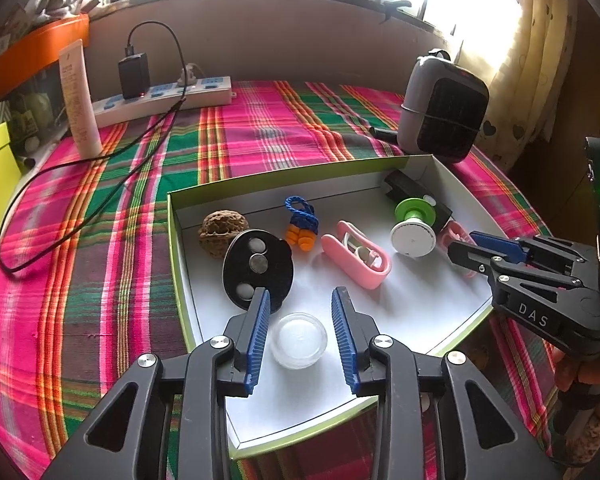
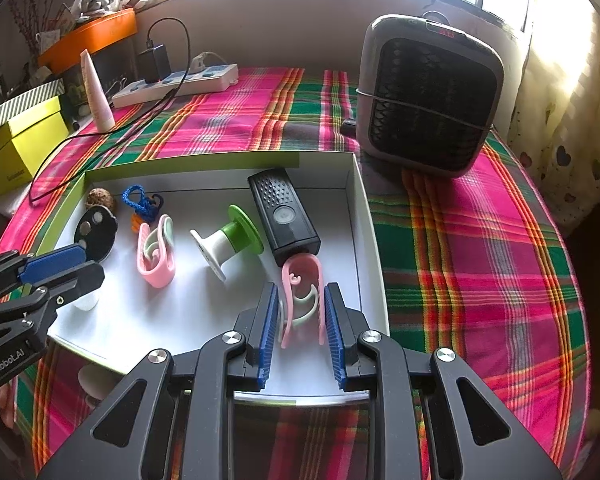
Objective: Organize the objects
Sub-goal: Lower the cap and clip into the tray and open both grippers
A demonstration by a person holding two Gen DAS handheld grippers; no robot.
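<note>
A shallow white box with a green rim lies on the plaid cloth and holds small items. My left gripper is open around a clear round lid, with gaps either side. A black disc, a walnut, orange earplugs on blue cord, a pink clip and a green-and-white spool lie beyond. My right gripper straddles a second pink clip, the blue pads close to its sides; contact is unclear. A black device lies just ahead.
A grey heater stands behind the box at the right. A power strip with charger and cable, a white tube and a yellow box sit at the back left. Plaid cloth lies right of the box.
</note>
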